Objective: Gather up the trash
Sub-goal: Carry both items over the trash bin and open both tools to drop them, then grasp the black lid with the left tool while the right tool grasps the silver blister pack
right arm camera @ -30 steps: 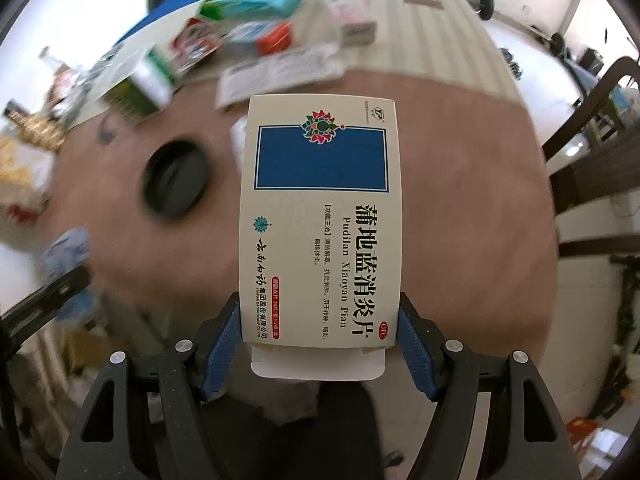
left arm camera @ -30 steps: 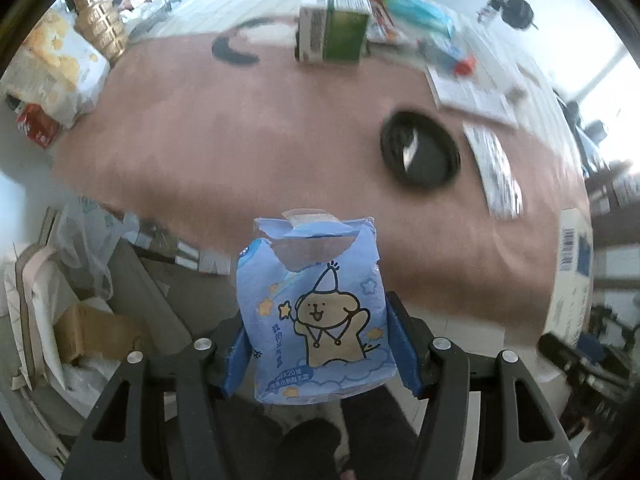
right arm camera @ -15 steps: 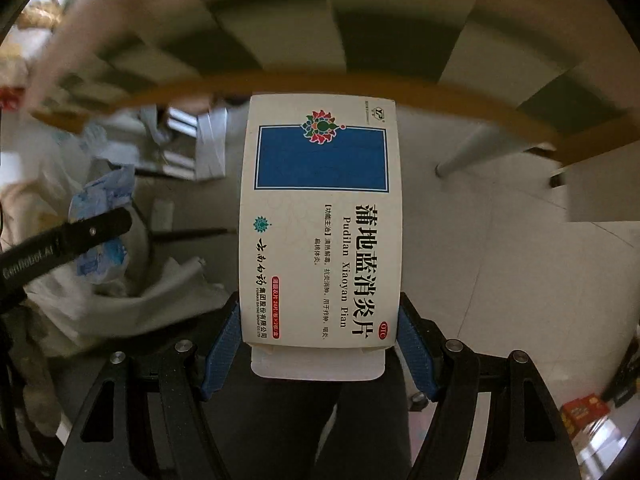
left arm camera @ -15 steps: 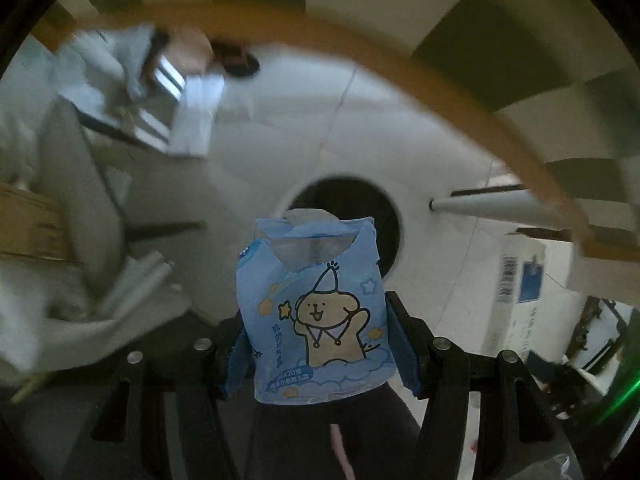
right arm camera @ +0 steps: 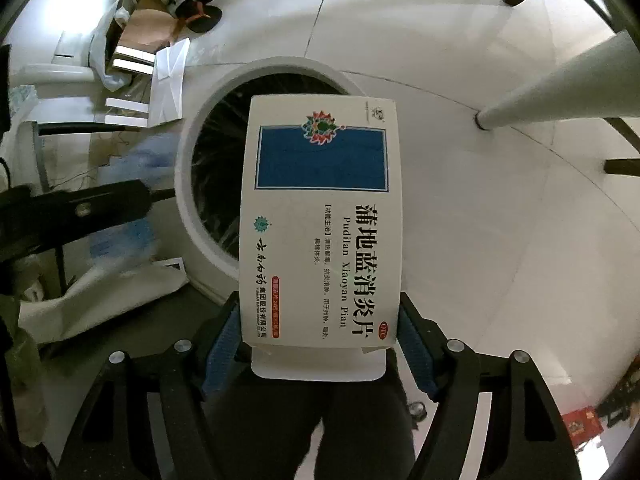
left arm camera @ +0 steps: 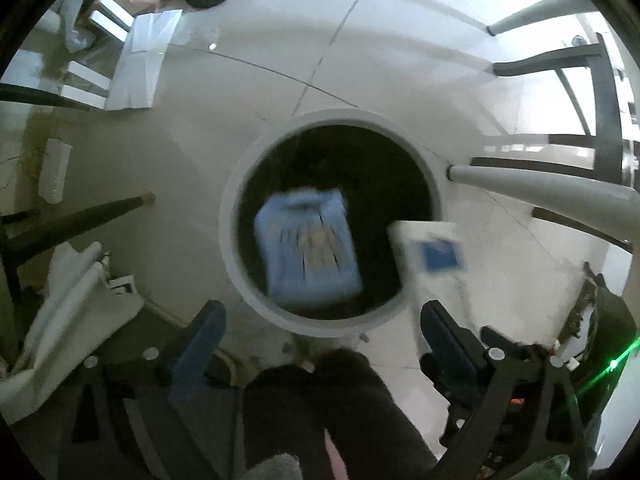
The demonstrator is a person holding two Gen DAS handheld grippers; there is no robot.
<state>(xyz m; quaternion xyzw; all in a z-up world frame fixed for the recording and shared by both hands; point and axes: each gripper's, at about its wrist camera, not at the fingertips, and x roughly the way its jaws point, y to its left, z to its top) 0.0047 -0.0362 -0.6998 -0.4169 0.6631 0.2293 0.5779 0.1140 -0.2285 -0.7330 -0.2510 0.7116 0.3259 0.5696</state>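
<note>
**Left wrist view.** Step in hand, as judged: dropping collected trash into the bin (left arm camera: 230, 240), a white-rimmed round bin with a dark inside, standing on the pale tiled floor (left arm camera: 360, 40). Left gripper (left arm camera: 322, 312) pointed steeply down just above the near rim, jaws spread wide after having just been opening, nothing between the blue pads (left arm camera: 204, 332). Blue tissue pack (left arm camera: 308, 246) clear of the pads and smeared by motion over the bin's mouth, apparently in free fall, well inside the rim. White medicine box (left arm camera: 424, 252) at the right side of the mouth, its near corner overlapping the rim.

**Right wrist view.** Right gripper (right arm camera: 320, 320) likewise aimed downward, jaws part-way apart and just been opening, with the medicine box (right arm camera: 320, 220) upright between the pads (right arm camera: 222, 340). Pads just beside the box's two long edges; pressing or already slack, not clear from here. Box mostly over the right half of the bin (right arm camera: 186, 184), its lower part over the rim and the floor beyond.

**For a clean drop.** Shift the box toward the centre of the mouth before letting go fully. Open both jaws evenly, keeping the box upright, since a box released above the rim could tip outward onto the tiles.
</note>
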